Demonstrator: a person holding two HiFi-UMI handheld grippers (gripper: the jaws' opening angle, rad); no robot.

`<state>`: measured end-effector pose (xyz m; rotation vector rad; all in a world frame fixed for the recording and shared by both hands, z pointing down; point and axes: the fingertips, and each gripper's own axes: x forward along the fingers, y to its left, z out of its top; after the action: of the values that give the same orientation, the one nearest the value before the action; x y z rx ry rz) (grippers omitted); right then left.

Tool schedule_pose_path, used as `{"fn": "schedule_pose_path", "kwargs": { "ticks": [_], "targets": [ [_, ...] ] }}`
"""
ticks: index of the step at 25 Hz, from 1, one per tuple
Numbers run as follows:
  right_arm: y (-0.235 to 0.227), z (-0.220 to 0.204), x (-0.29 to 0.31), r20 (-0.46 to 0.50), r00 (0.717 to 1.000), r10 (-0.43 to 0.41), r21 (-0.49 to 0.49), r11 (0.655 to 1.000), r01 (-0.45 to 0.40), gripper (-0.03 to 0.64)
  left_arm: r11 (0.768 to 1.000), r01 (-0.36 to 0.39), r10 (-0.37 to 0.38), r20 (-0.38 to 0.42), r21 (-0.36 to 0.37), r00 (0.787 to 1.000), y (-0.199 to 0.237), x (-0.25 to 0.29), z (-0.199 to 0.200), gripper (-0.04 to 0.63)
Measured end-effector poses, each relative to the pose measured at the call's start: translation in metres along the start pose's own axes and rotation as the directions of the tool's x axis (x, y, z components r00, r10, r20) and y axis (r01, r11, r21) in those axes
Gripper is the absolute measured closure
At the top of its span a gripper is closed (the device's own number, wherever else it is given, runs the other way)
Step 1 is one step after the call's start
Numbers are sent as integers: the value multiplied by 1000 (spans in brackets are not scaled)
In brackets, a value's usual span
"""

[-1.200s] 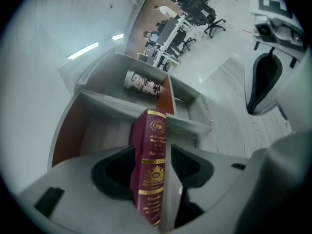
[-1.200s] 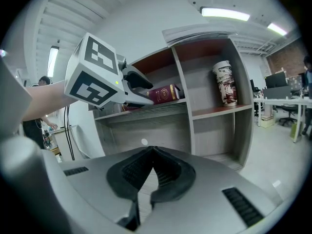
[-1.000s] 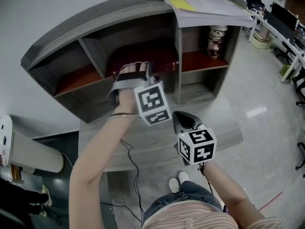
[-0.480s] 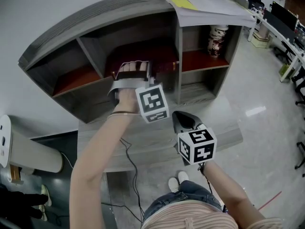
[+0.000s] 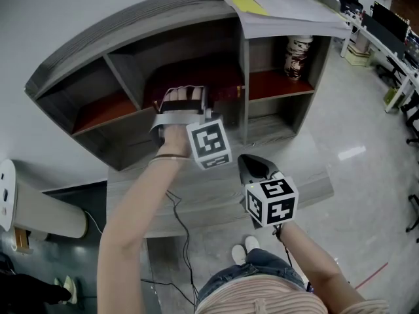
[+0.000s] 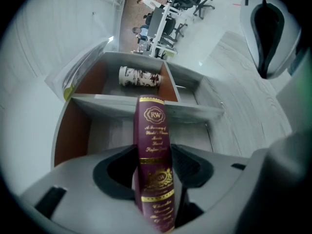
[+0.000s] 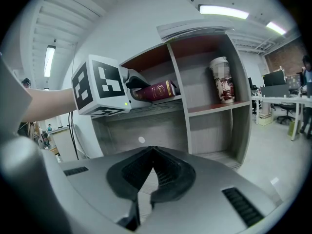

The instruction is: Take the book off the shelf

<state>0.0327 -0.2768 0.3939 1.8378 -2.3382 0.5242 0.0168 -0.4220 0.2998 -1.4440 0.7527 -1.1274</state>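
Observation:
A maroon book [image 6: 152, 126] with gold print on its spine sits between the jaws of my left gripper [image 6: 155, 167], which is shut on it. In the head view the left gripper [image 5: 182, 98] reaches into the middle upper compartment of the grey shelf [image 5: 243, 77], and the book [image 5: 226, 91] lies at that compartment's front edge. In the right gripper view the book [image 7: 158, 90] pokes out past the left gripper's marker cube [image 7: 100, 87]. My right gripper [image 5: 253, 167] hangs lower, over the table and away from the shelf. Its jaws [image 7: 152, 152] are shut on nothing.
A printed paper cup [image 5: 298, 55] stands in the upper right compartment. A stack of papers [image 5: 288, 13] with a yellow sheet lies on top of the shelf. The shelf stands on a grey table [image 5: 311, 172]. A white cylinder [image 5: 39, 208] is at the left, office desks at the far right.
Almost nothing: the left gripper stays shut on the book at the middle compartment, and the right gripper has not moved.

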Motion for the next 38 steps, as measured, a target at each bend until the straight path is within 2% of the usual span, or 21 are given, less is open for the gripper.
{"fn": "schedule_pose_path", "kwargs": {
  "ticks": [10, 13, 17, 20, 24, 31, 35, 38],
  "targets": [
    [-8, 0, -5, 2, 1000, -4, 1, 1000, 4, 609, 1000, -24, 24, 8, -19, 1000, -3, -10, 5, 387],
    [-8, 2, -6, 4, 1000, 0, -1, 1000, 0, 609, 999, -48, 48, 3, -3, 999, -3, -16, 6, 387],
    [-9, 3, -8, 5, 1000, 4, -3, 1000, -4, 609, 999, -30, 31, 26, -44, 999, -8, -28, 12, 387],
    [-9, 3, -10, 7, 1000, 9, -7, 1000, -8, 609, 998, -62, 63, 12, -27, 998, -5, -34, 10, 387],
    [-8, 3, -13, 7, 1000, 16, -11, 1000, -16, 609, 997, -27, 29, 29, -72, 999, -10, -44, 16, 387],
    [-8, 6, -22, 19, 1000, 24, -17, 1000, -23, 609, 994, -85, 86, 18, -70, 996, -8, -59, 19, 387],
    [-8, 6, -27, 19, 999, 31, -13, 999, -31, 609, 989, -104, 108, 34, -104, 994, -6, -67, 25, 387],
    [-8, 5, -31, 21, 999, 34, -13, 999, -34, 609, 989, -92, 95, 24, -112, 995, -7, -78, 27, 387]
  ]
}}
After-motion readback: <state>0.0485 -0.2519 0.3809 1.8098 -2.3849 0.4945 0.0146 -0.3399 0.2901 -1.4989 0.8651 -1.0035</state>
